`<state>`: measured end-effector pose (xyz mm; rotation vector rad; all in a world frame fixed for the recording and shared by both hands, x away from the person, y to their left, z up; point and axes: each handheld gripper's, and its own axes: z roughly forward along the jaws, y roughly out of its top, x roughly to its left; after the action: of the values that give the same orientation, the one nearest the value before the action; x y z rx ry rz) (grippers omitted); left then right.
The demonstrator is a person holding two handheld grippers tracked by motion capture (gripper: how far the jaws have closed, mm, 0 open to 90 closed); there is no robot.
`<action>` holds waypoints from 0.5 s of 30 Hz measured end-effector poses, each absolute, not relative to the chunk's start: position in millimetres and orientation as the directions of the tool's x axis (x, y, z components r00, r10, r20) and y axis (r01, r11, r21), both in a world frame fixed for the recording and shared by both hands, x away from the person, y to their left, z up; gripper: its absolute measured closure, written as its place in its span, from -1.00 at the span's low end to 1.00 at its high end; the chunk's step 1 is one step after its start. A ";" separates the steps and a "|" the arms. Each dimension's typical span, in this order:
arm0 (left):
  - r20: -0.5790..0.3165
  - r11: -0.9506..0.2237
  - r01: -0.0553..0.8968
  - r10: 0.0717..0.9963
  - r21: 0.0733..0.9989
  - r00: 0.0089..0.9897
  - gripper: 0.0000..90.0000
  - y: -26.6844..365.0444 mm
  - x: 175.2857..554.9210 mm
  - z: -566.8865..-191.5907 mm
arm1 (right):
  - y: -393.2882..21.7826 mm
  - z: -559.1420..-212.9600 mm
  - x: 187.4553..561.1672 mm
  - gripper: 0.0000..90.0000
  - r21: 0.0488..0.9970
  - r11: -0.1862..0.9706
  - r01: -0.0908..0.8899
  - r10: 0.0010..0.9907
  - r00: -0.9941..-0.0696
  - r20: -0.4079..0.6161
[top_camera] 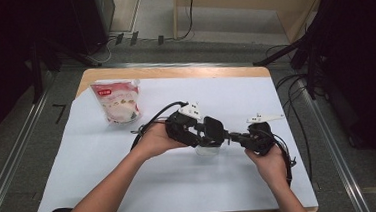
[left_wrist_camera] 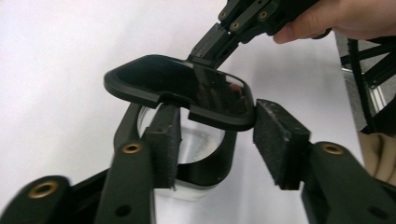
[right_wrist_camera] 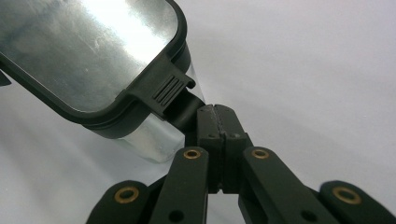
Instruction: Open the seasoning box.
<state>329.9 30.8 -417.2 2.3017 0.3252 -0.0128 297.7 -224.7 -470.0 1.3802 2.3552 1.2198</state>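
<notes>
The clear container (left_wrist_camera: 196, 154), mid-table, has its black lid (left_wrist_camera: 182, 88) half lifted: the right gripper (right_wrist_camera: 215, 116) clamps the hinge tab while the left gripper (left_wrist_camera: 215, 135), half-open, straddles the lid's edge, so a slip could snap it shut or tip the container.

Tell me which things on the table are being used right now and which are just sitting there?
Being used:
- clear container
- its black lid, lifted open
- left gripper, jaws around the container's rim
- right gripper, jaws shut at the container's edge

Just sitting there:
- red and white pouch, far left on the table
</notes>
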 end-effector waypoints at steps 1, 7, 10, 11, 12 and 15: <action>-0.119 -0.655 0.242 0.227 0.716 0.967 0.26 29.6 329.3 -416.2 | -224.8 -470.0 297.7 1.00 0.709 0.245 0.662 0.785 -0.565 0.256; -0.124 -0.657 0.239 0.218 0.715 0.968 0.49 25.6 325.9 -411.1 | -224.8 -470.0 297.4 1.00 0.709 0.246 0.661 0.784 -0.566 0.256; -0.127 -0.656 0.232 0.204 0.718 0.971 0.62 22.0 325.1 -408.1 | -225.2 -470.5 297.1 1.00 0.707 0.235 0.667 0.783 -0.561 0.269; -0.127 -0.656 0.232 0.204 0.718 0.971 0.62 22.0 325.1 -408.1 | -225.2 -470.5 297.1 1.00 0.707 0.235 0.667 0.783 -0.561 0.269; -0.130 -0.654 0.237 0.208 0.719 0.969 0.62 20.7 324.8 -407.3 | -225.2 -470.5 296.9 1.00 0.705 0.234 0.670 0.785 -0.558 0.270; -0.125 -0.651 0.233 0.208 0.723 0.970 0.63 16.5 324.3 -405.0 | -225.1 -470.9 297.0 1.00 0.707 0.236 0.666 0.786 -0.559 0.265</action>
<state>324.3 16.5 -405.0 2.2980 0.3070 -0.0394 297.0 -225.1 -470.9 1.3927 2.3508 1.2274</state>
